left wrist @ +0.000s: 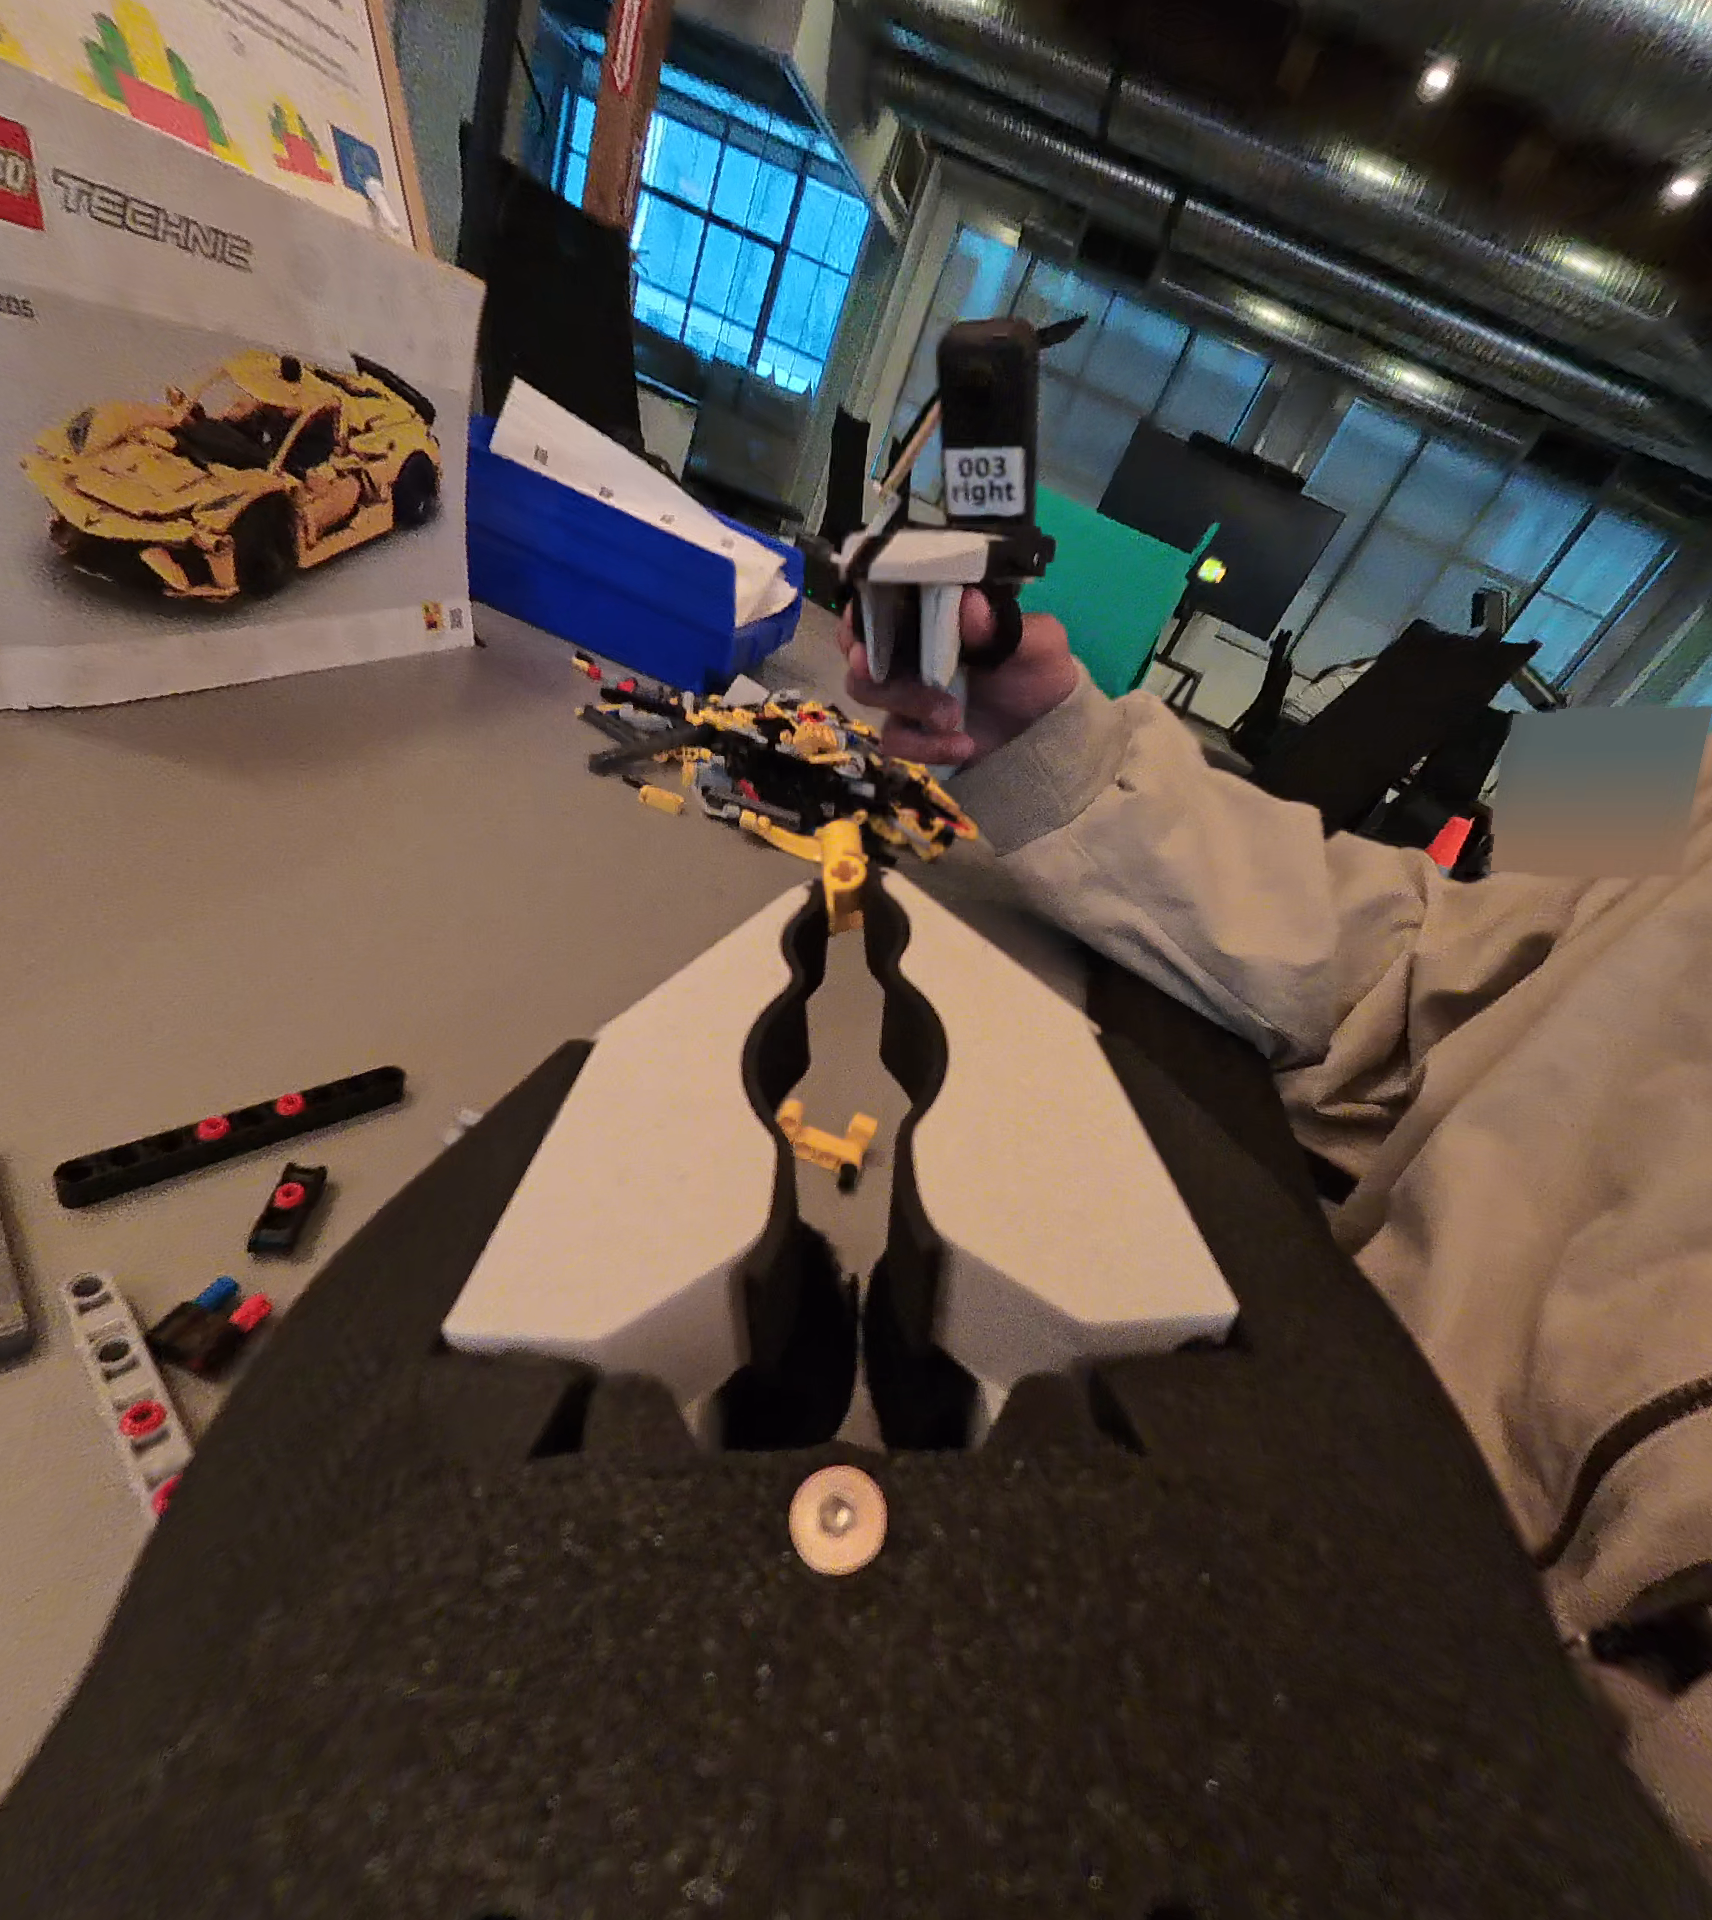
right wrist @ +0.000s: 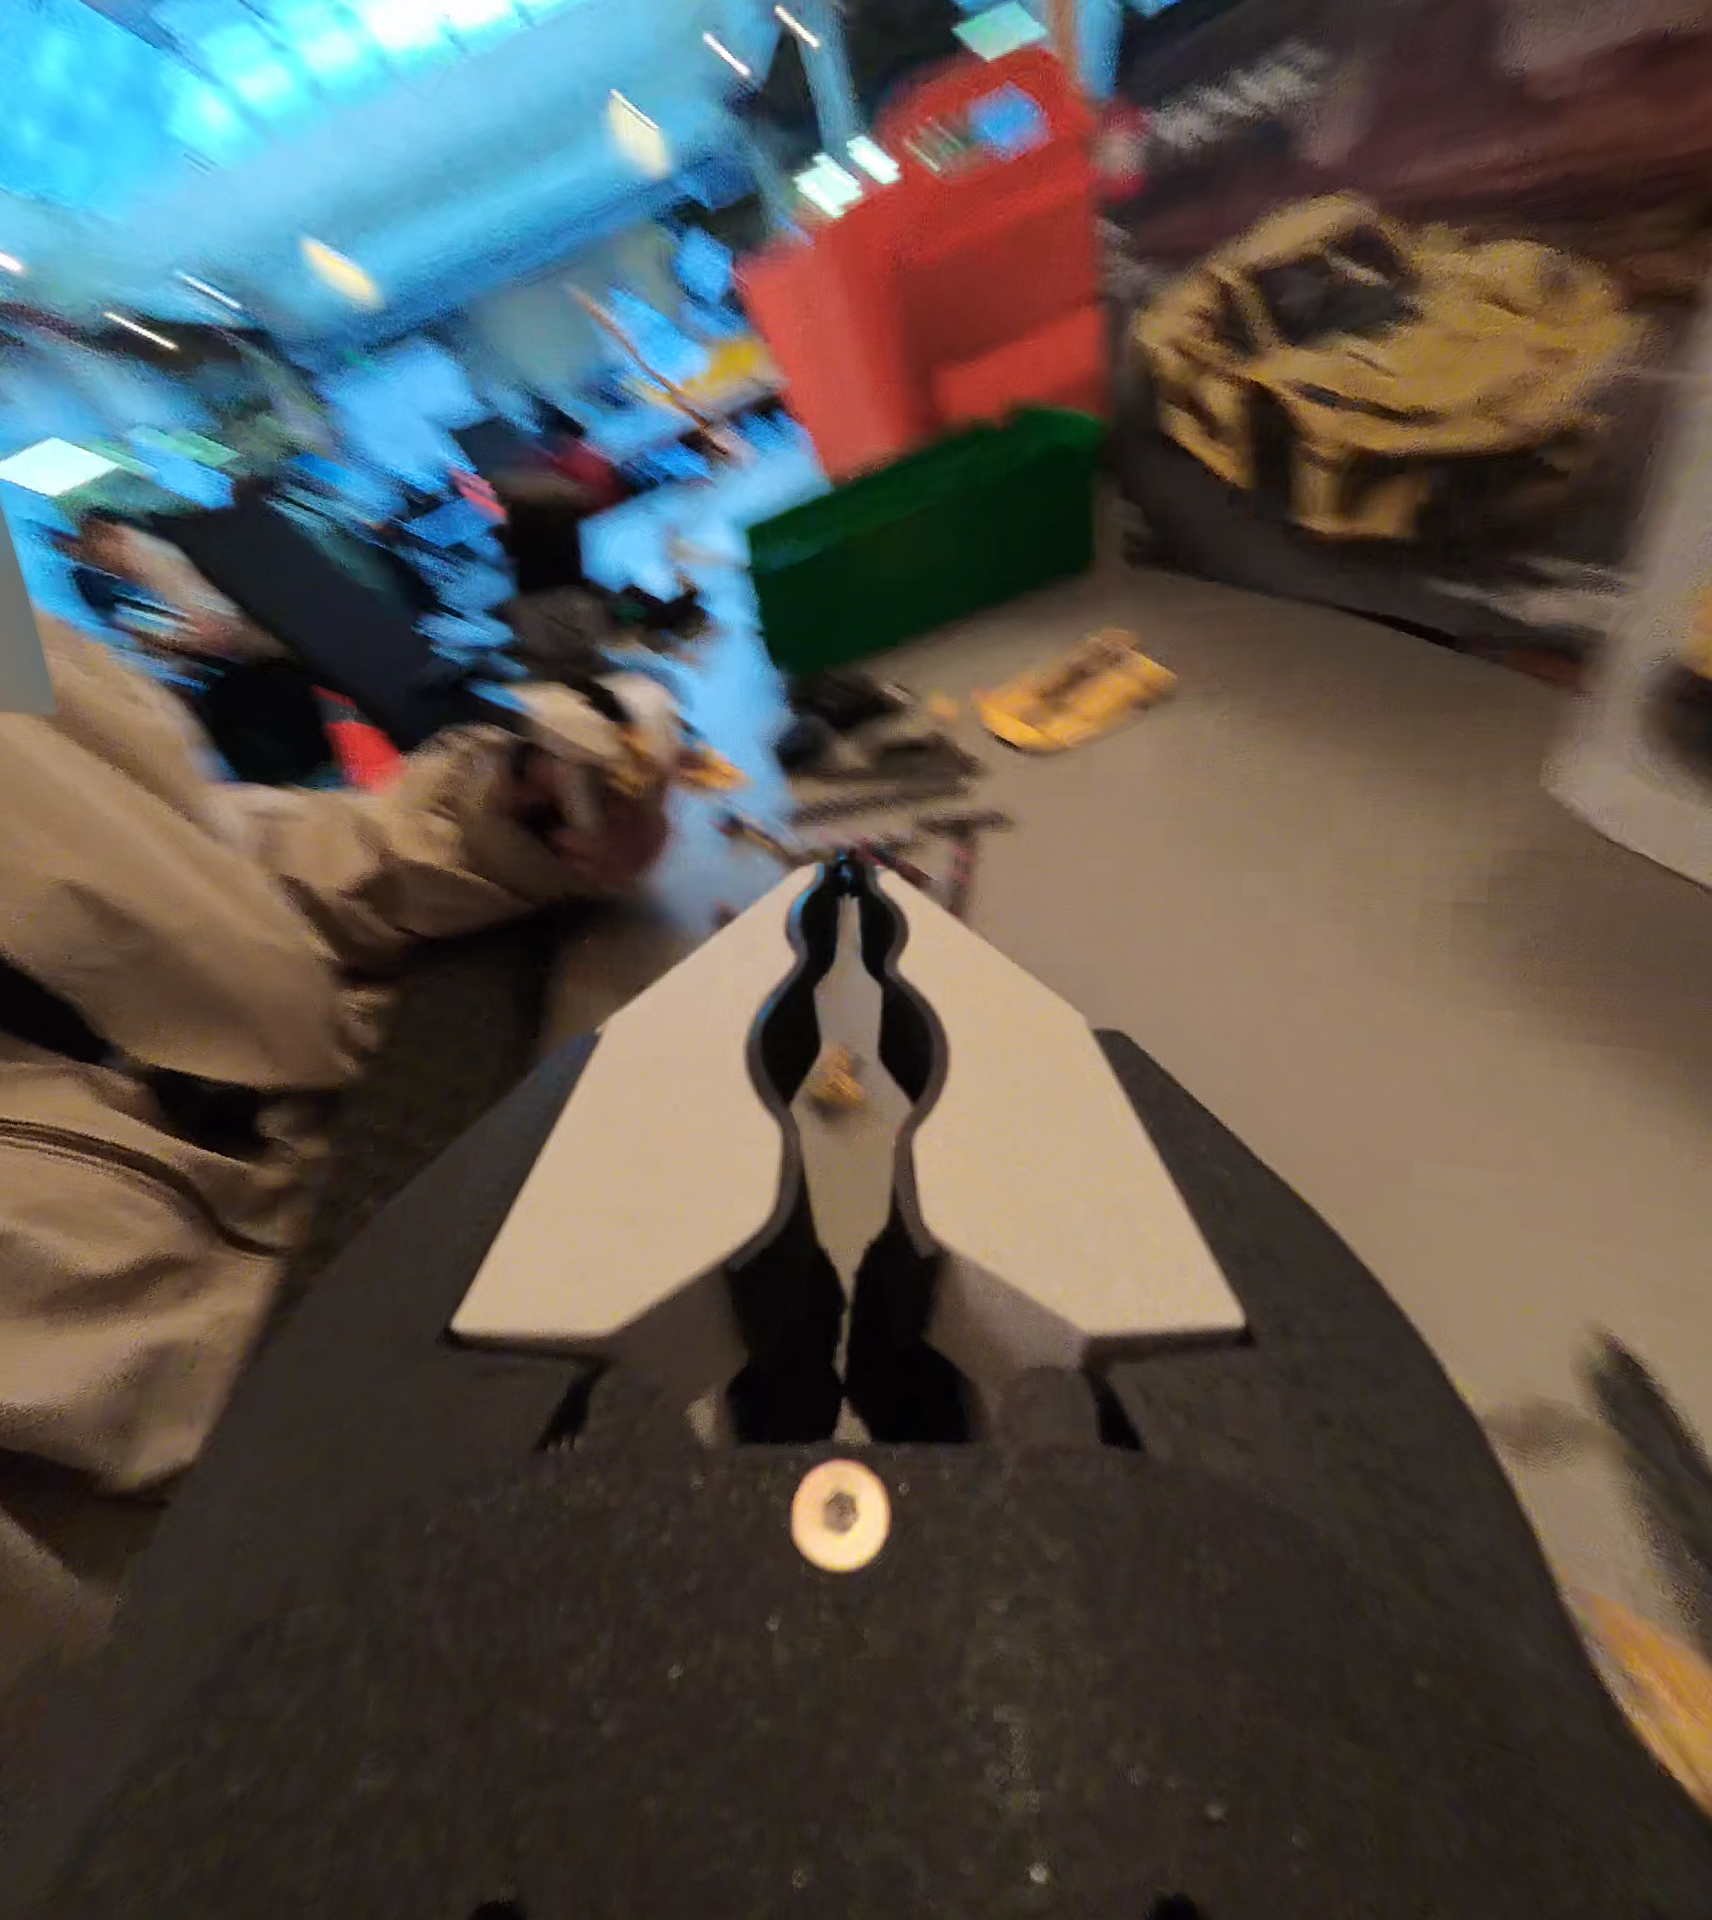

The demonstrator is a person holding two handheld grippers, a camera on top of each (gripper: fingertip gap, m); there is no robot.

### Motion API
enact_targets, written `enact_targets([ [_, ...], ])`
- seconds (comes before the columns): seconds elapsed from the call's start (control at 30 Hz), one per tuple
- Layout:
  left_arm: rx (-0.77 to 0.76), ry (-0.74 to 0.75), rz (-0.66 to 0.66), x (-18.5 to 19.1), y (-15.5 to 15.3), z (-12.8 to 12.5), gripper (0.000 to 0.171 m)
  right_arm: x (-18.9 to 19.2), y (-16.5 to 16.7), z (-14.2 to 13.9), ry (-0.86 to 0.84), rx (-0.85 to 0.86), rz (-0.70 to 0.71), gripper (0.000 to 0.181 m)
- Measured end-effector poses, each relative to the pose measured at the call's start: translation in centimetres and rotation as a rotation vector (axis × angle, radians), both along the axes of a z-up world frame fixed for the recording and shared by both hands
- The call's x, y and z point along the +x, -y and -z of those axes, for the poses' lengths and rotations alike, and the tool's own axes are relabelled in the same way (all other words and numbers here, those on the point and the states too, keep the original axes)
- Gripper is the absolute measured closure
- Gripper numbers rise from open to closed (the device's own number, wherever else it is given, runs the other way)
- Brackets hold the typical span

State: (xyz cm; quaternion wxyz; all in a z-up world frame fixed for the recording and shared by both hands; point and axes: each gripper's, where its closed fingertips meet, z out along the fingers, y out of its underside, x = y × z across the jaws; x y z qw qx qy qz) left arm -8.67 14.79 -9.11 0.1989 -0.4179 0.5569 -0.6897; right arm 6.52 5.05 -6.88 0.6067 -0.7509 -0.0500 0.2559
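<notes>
Left claw point(left wrist: 844, 891) is pinched on a yellow brick piece point(left wrist: 844, 871) w/ narrow gap, right claw point(right wrist: 844, 881) nearly closed on a tiny dark bit point(right wrist: 844, 864) above the grey worktop point(right wrist: 1247, 935).

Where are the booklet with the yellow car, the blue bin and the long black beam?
booklet point(left wrist: 208, 468): left wrist view, on the cover's car picture.
blue bin point(left wrist: 603, 582): left wrist view, on its front wall.
black beam point(left wrist: 228, 1135): left wrist view, mid-length, between its red pins.

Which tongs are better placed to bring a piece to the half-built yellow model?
Left. The left tongs grip a yellow piece close to the model; the right tongs hang raised above it.
</notes>
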Motion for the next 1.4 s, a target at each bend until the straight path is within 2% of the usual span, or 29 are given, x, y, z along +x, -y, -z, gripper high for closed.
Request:
enact_targets([
  [0.07, 0.025, 0.020, -0.007, 0.3, 0.5, -0.3, 0.165, 5.4, 2.3, 4.3, 0.210, -0.302, 0.246, 0.177],
  [0.13, -0.014, -0.017, 0.016, 0.6, 0.8, 0.0, 0.165, 10.9, 6.9, 7.8, 0.403, -0.579, 0.493, 0.177],
  [0.2, -0.100, -0.058, 0.024, 0.9, 0.5, 0.1, 0.165, 12.9, 9.7, 8.8, 0.424, -0.636, 0.600, 0.177],
  [0.27, -0.173, -0.079, 0.043, 1.0, 0.4, -0.1, 0.165, 13.9, 10.6, 9.4, 0.390, -0.632, 0.655, 0.175],
  [0.33, -0.234, -0.075, 0.071, 0.8, 0.6, -0.7, 0.165, 14.0, 10.2, 9.3, 0.392, -0.605, 0.674, 0.155],
  [0.4, -0.272, -0.064, 0.106, 0.5, 1.1, -1.2, 0.165, 12.2, 7.9, 7.7, 0.458, -0.501, 0.639, 0.155],
  [0.43, -0.282, -0.067, 0.118, 0.4, 1.3, -1.3, 0.165, 10.0, 5.8, 6.4, 0.491, -0.414, 0.583, 0.153],
  [0.53, -0.320, -0.099, 0.179, 0.2, 2.4, -1.2, 0.165, -1.4, -1.3, 2.1, 0.541, -0.014, 0.258, 0.126],
  [0.6, -0.382, -0.128, 0.253, -0.3, 3.2, -1.3, 0.165, -8.8, -4.0, 0.5, 0.515, 0.173, 0.098, 0.126],
  [0.67, -0.434, -0.182, 0.292, -0.3, 3.6, -0.9, 0.165, -13.7, -5.4, 0.7, 0.520, 0.235, -0.011, 0.127],
  [0.73, -0.439, -0.220, 0.332, -0.6, 4.2, -0.4, 0.165, -16.5, -5.9, 1.1, 0.482, 0.238, -0.107, 0.127],
  [0.87, -0.403, -0.221, 0.354, -1.0, 5.0, -0.2, 0.165, -17.0, -5.7, 2.6, 0.486, 0.182, -0.157, 0.147],
  [0.93, -0.400, -0.226, 0.366, -1.1, 5.2, -0.2, 0.165, -16.9, -5.4, 2.4, 0.486, 0.200, -0.155, 0.157],
  [1.03, -0.394, -0.224, 0.369, -1.1, 5.3, -0.2, 0.165, -16.9, -5.3, 2.5, 0.468, 0.190, -0.173, 0.158],
  [1.07, -0.404, -0.210, 0.366, -1.1, 5.1, -0.5, 0.164, -16.6, -5.3, 2.4, 0.446, 0.189, -0.168, 0.164],
  [1.1, -0.423, -0.191, 0.349, -1.0, 4.7, -0.9, 0.160, -16.1, -5.2, 2.1, 0.415, 0.197, -0.149, 0.171],
  [1.17, -0.461, -0.161, 0.274, -0.5, 3.0, -1.4, 0.143, -14.9, -4.8, 1.5, 0.351, 0.231, -0.123, 0.172],
  [1.23, -0.471, -0.142, 0.230, -0.2, 1.9, -1.4, 0.147, -13.7, -4.3, 1.3, 0.311, 0.225, -0.104, 0.172],
  [1.27, -0.476, -0.137, 0.226, -0.2, 1.7, -1.5, 0.157, -13.2, -4.2, 1.2, 0.304, 0.222, -0.091, 0.173],
  [1.33, -0.485, -0.144, 0.227, -0.1, 1.8, -1.4, 0.157, -12.2, -4.1, 0.9, 0.291, 0.208, -0.055, 0.173],
  [1.4, -0.449, -0.165, 0.209, 0.1, 1.9, -0.8, 0.156, -8.8, -3.7, 2.0, 0.382, 0.102, 0.053, 0.172],
])
